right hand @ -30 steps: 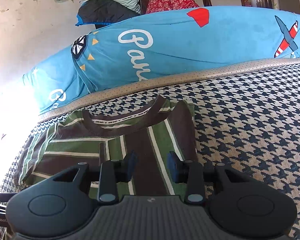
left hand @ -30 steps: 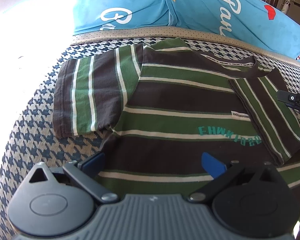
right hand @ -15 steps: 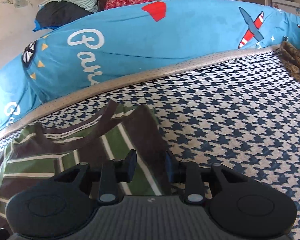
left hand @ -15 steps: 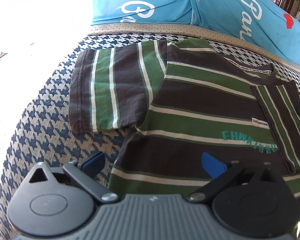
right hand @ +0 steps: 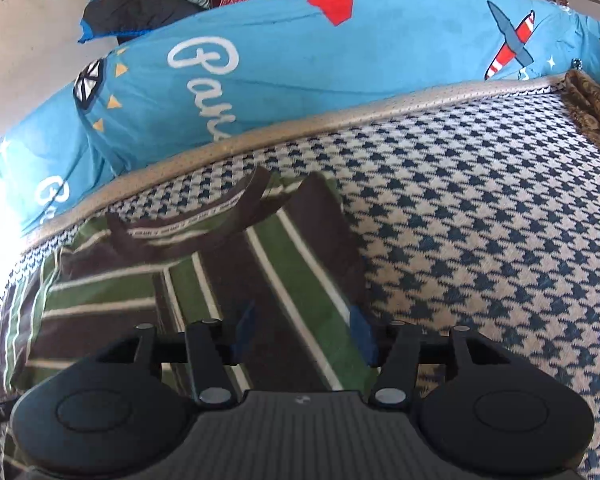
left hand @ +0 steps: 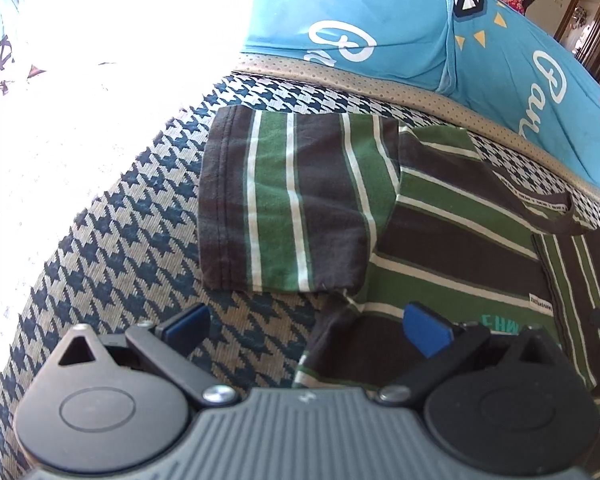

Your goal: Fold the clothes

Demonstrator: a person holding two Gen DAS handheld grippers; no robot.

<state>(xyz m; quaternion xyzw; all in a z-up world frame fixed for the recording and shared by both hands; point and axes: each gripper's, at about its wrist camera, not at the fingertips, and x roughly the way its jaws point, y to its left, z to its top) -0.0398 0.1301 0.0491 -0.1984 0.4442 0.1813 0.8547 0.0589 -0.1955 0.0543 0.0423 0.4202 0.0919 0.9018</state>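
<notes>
A T-shirt (left hand: 452,240) with green, brown and white stripes lies flat on the houndstooth cover (left hand: 112,240). Its left sleeve (left hand: 292,204) is spread out to the side. Just in front of that sleeve's lower edge, by the armpit, my left gripper (left hand: 306,326) hovers open and holds nothing. The other sleeve (right hand: 300,264) is folded inward over the chest, beside the collar (right hand: 204,224). My right gripper (right hand: 304,330) hangs over this folded sleeve with its jaws opening. The cloth lies flat beneath the blue pads (right hand: 362,336), which do not press on it.
Long blue cushions (right hand: 300,64) with white lettering line the far edge behind a beige trim (right hand: 340,120). A brown patterned cloth (right hand: 592,108) lies at the far right. Bare houndstooth cover (right hand: 480,240) stretches right of the shirt. Strong glare whitens the left side.
My left gripper has shifted left, from over the shirt's body to the left sleeve's armpit. The right gripper's jaws have widened over the folded sleeve.
</notes>
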